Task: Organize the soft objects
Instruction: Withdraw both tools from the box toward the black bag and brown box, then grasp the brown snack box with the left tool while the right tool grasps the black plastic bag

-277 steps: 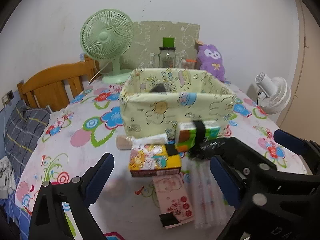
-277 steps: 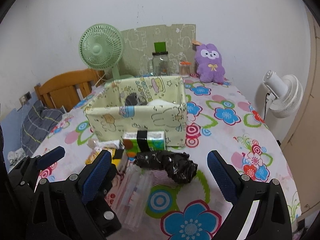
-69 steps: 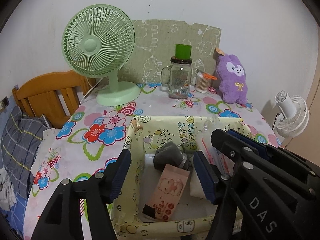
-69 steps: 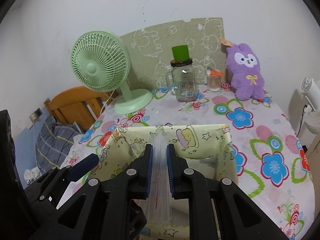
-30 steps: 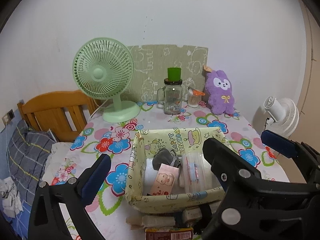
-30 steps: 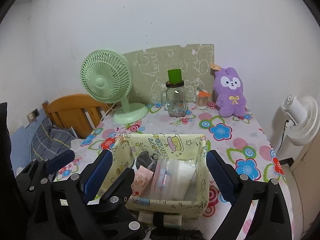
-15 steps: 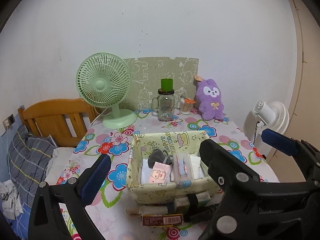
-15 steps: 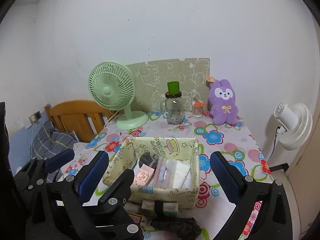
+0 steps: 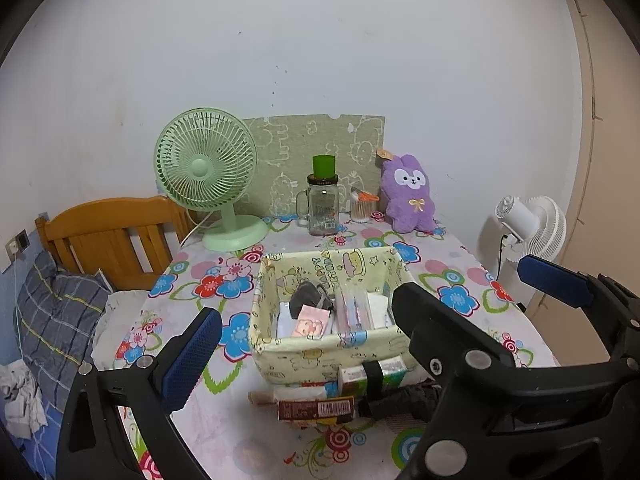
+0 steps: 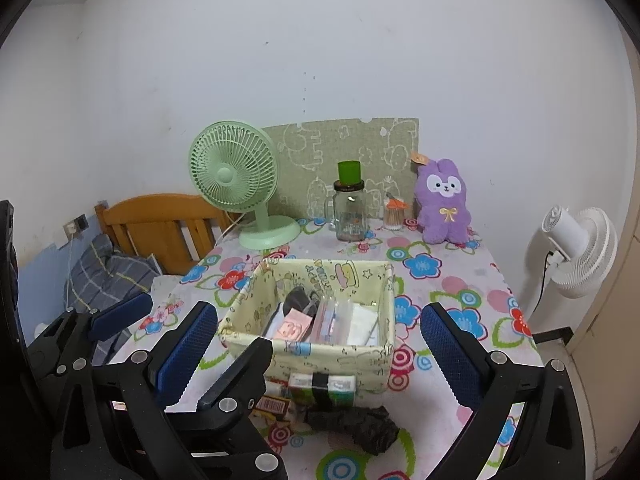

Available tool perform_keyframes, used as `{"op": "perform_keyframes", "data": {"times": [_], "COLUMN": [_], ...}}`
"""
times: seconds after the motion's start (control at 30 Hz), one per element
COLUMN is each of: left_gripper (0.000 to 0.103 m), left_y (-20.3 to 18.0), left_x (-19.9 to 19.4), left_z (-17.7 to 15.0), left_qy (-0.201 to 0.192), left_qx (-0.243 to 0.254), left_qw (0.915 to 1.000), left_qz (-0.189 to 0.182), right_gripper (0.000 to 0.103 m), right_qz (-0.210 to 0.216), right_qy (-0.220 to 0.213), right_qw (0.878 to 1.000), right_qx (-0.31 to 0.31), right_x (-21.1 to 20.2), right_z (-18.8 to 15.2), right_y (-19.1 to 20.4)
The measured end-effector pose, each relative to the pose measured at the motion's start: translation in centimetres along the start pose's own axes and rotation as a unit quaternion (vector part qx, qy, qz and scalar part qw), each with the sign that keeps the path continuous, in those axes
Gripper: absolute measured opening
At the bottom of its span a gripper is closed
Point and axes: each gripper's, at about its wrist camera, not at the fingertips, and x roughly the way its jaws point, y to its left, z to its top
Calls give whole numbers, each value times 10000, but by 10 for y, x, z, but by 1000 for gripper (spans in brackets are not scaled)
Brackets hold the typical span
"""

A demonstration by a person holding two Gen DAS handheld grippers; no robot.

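A pale yellow fabric basket [image 9: 328,346] [image 10: 320,354] with a cartoon print sits mid-table. It holds a grey cloth [image 9: 308,300], a pink packet [image 10: 294,326], a clear plastic pack [image 10: 332,320] and a white pack [image 10: 362,326]. On the table before it lie a green tissue pack with a black band [image 9: 394,372] [image 10: 340,386], a crumpled black bag [image 10: 352,424] [image 9: 400,404] and a brown barcode box [image 9: 316,408]. My left gripper [image 9: 312,332] and right gripper [image 10: 318,320] both hang open and empty, back from the basket. Their fingers overlap side by side.
At the back stand a green desk fan [image 9: 206,164], a glass jar with a green lid [image 9: 322,210], a small swab jar [image 9: 362,208] and a purple plush rabbit [image 9: 410,196]. A white fan [image 9: 532,224] stands off the right edge. A wooden bed frame [image 9: 112,232] and plaid pillow [image 9: 52,320] lie left.
Both grippers have drawn back and slightly up from the basket, which looks smaller. The clear pack that the right gripper held earlier lies in the basket. The items in front have come into view.
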Motion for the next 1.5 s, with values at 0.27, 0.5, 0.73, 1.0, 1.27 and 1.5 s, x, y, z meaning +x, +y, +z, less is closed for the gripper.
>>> {"op": "perform_keyframes", "data": {"times": [0.27, 0.5, 0.73, 1.0, 1.27, 1.5], "left_gripper": [103, 103, 103, 103, 103, 103], "left_y": [-2, -4, -3, -1, 1, 4], "left_x": [-5, -7, -2, 4, 10, 20], "left_z": [-10, -23, -38, -55, -70, -85], "left_qy": [1, -10, 40, 109, 171, 369], "left_qx": [-39, -53, -97, -132, -153, -188], "left_qw": [10000, 10000, 9999, 9998, 9997, 9991], "left_qz": [-61, -79, -99, -89, -18, -31], "right_gripper": [103, 103, 103, 103, 103, 103], "right_qz": [-35, -32, -49, -47, -81, -202], "right_qy": [-6, 12, -34, -11, 93, 280], "right_qw": [10000, 10000, 10000, 10000, 9999, 9994], "right_qx": [13, -7, -40, 28, 97, 66], "right_x": [-7, -8, -7, -4, 3, 13], "right_z": [-11, -23, -39, -59, -74, -88], "right_y": [0, 1, 1, -5, -10, -13]}}
